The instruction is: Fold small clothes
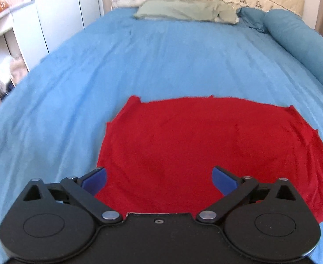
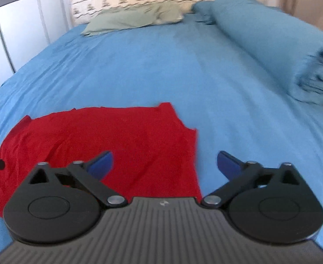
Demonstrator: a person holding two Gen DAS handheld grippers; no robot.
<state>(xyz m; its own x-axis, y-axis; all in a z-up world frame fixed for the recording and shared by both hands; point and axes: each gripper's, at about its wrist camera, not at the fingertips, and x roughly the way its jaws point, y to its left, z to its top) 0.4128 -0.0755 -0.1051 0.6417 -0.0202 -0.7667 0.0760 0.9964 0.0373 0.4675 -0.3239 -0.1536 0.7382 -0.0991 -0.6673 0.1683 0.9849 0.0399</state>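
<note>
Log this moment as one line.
left hand-held gripper: open | right hand-held gripper: open | red garment: flat on blue bedsheet, ungrasped

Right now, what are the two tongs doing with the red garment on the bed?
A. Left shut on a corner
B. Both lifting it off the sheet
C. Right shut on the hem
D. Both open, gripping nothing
D: the left tongs and right tongs both gape wide, and the red garment lies flat on the blue sheet.

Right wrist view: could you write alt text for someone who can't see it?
An open gripper hovers over the right edge of a red garment spread flat on a blue bedsheet. A green pillow and rolled blue blanket lie farther up the bed.
</note>
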